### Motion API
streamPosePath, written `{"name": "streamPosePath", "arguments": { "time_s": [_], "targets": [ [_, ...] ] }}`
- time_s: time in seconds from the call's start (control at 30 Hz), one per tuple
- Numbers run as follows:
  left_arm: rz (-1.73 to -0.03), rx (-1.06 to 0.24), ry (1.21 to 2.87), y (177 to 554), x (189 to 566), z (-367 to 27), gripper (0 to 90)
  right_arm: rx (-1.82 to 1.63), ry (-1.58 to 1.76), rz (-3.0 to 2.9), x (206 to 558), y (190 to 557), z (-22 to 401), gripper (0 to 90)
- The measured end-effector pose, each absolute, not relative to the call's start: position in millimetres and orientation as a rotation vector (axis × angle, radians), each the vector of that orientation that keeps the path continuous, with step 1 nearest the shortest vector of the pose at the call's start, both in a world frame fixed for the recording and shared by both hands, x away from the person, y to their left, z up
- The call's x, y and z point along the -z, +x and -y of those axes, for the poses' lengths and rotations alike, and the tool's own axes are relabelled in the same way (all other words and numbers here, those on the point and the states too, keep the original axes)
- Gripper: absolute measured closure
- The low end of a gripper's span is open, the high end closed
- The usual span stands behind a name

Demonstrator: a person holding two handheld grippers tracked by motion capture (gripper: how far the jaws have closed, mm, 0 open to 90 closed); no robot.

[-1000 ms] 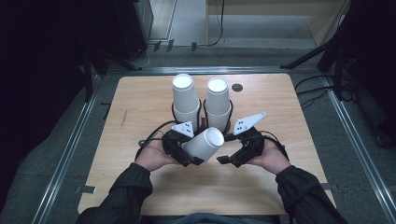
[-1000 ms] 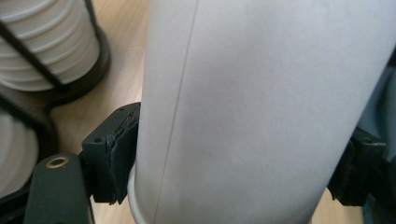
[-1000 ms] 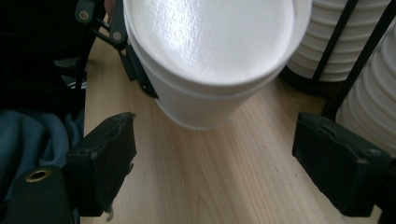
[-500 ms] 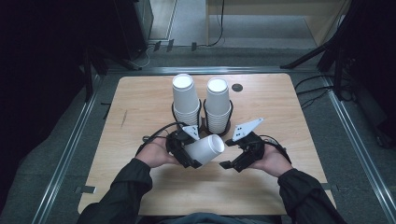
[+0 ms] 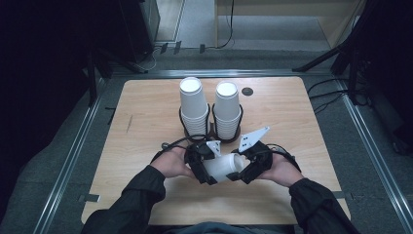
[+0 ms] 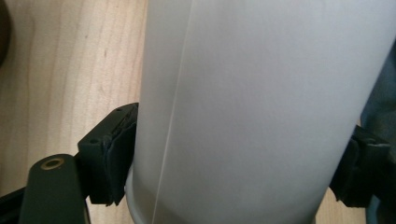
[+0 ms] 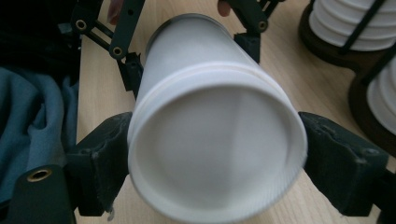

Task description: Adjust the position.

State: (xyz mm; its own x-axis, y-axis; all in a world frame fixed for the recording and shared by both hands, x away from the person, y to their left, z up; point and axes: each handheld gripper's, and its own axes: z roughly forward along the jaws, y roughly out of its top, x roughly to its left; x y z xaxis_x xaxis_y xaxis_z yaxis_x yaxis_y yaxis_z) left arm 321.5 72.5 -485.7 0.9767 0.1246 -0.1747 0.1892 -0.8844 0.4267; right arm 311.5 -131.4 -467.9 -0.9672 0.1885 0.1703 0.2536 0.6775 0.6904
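Lying on its side low over the near table [image 5: 146, 122] in front of two racked cup stacks [image 5: 194, 105], the white paper cup [image 5: 221, 167] is clamped by the left gripper [image 5: 207, 168] while the right gripper [image 5: 241, 170] grips its other end, seemingly to pull nested cups apart.

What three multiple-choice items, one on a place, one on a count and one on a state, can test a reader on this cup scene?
1. Where is the loose white cup?
A. between the two grippers
B. on top of a stack
C. on the floor

2. How many cup stacks stand in the black holders?
A. one
B. two
C. four

3. How does the loose cup lie?
A. upright
B. upside down
C. on its side

Answers: 1 A, the left gripper and the right gripper both flank it. 2 B, two stand side by side. 3 C, its rim faces sideways.
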Motion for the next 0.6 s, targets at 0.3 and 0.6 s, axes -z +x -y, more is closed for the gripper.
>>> {"name": "streamPosePath", "arguments": {
  "time_s": [0.3,0.6],
  "targets": [
    [-0.212,0.18,2.65,319,484,-77,12.9,1.132,-0.306,2.809,467,311,123,24.5],
    [-0.321,0.148,2.554,322,479,-89,1.2,1.147,-0.338,2.752,461,318,128,24.1]
  ]
}}
